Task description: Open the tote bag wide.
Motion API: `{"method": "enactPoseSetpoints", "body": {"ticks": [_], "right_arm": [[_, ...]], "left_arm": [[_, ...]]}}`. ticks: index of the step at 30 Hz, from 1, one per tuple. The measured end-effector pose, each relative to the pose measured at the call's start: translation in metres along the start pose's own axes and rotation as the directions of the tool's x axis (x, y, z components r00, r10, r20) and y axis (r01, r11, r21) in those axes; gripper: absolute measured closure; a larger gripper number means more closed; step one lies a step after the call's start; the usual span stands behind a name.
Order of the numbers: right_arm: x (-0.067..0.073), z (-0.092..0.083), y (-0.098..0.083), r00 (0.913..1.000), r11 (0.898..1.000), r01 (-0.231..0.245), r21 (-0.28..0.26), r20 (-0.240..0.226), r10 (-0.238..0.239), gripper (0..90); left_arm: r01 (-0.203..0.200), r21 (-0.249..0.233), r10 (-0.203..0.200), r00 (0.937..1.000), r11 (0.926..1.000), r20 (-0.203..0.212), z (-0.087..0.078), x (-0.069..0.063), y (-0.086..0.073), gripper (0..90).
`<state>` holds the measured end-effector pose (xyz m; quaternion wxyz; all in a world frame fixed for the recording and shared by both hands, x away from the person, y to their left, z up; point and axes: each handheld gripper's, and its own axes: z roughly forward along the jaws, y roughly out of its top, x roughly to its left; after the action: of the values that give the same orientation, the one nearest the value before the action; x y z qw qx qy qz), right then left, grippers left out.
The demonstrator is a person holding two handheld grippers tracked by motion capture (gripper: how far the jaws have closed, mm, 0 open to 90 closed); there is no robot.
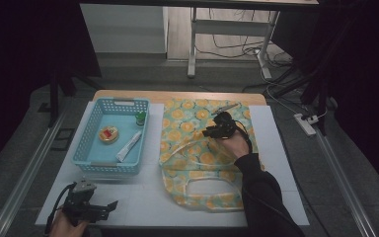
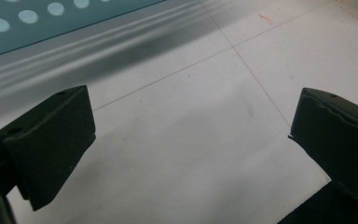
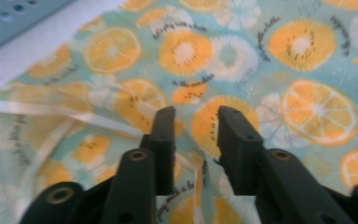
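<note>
A cloth tote bag (image 1: 197,148) printed with orange slices on pale green lies flat on the white table, its handles toward the person. My right gripper (image 1: 208,132) hovers over the bag's upper middle, pointing left. In the right gripper view its jaws (image 3: 196,112) stand a little apart just above the fabric (image 3: 279,60), with nothing pinched between them. My left gripper (image 1: 109,205) rests low near the table's front left corner. Its jaws (image 2: 193,100) stand wide open over bare white board.
A light blue basket (image 1: 91,163) stands left of the bag, holding a small green bottle (image 1: 140,117), a round tin with red contents (image 1: 108,134) and a white tube (image 1: 129,146). A thin metallic item (image 1: 227,107) lies at the bag's far edge. The white board (image 1: 143,197) stretches between the grippers.
</note>
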<state>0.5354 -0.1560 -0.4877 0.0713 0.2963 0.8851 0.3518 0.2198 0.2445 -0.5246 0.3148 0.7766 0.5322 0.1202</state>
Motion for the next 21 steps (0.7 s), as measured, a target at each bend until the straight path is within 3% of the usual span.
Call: {"method": "enactPoseSetpoints", "body": {"ticks": [8,11,14,21], "right_arm": [[0.017,-0.026,-0.005,0.9993,0.999,0.037,-0.016,-0.005,-0.037,42.1],[0.028,-0.032,-0.011,0.9985,0.998,0.054,-0.017,0.005,-0.054,27.8],[0.036,-0.036,-0.014,0.9977,0.997,0.068,-0.02,0.0,-0.068,20.0],[0.064,-0.046,-0.024,0.989,0.992,0.125,-0.019,-0.077,-0.126,4.4]], "left_arm": [[0.0,0.0,0.0,1.0,1.0,-0.002,0.0,0.0,0.0,0.0],[0.001,-0.001,-0.001,1.0,1.0,-0.002,0.0,0.0,0.0,0.0],[0.002,0.0,-0.002,1.0,1.0,-0.001,0.0,0.0,0.0,0.0],[0.002,-0.004,-0.002,1.0,1.0,0.0,0.0,0.0,0.0,0.0]]}}
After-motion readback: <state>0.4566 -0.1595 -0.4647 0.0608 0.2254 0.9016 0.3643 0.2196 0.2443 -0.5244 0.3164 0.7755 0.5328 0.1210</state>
